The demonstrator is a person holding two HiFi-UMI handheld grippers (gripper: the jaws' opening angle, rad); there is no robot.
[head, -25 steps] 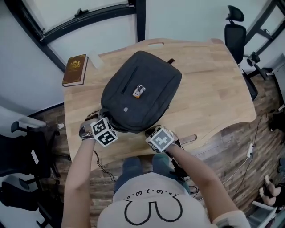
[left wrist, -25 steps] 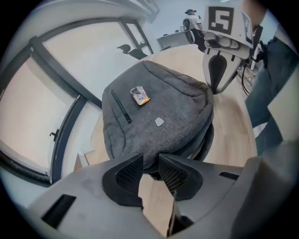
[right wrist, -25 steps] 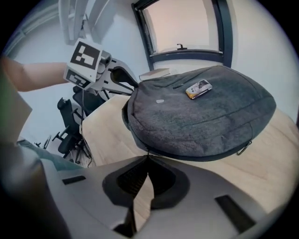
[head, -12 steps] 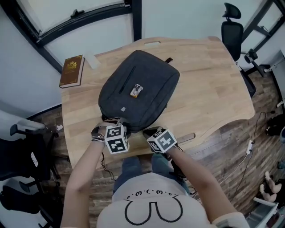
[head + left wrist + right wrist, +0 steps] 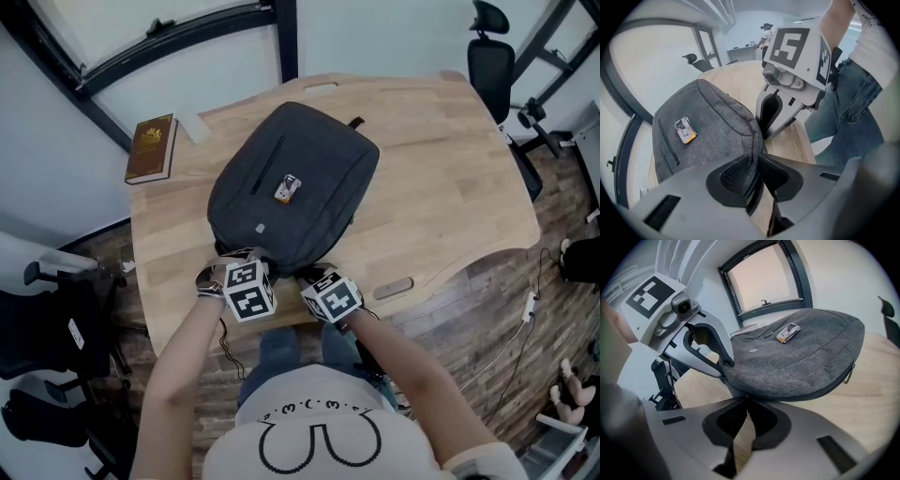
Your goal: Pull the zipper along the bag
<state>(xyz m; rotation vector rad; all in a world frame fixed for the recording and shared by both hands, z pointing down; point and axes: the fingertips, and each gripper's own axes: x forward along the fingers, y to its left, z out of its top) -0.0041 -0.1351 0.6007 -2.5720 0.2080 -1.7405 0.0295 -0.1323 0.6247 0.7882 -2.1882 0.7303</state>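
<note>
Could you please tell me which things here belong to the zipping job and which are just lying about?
Job in hand:
- backpack
- its zipper

Just lying about:
- brown book
- office chair

Shirt: we see a white short-sleeved tee (image 5: 319,405) with black looping print.
Trousers: blue jeans (image 5: 855,105), as far as we can tell.
</note>
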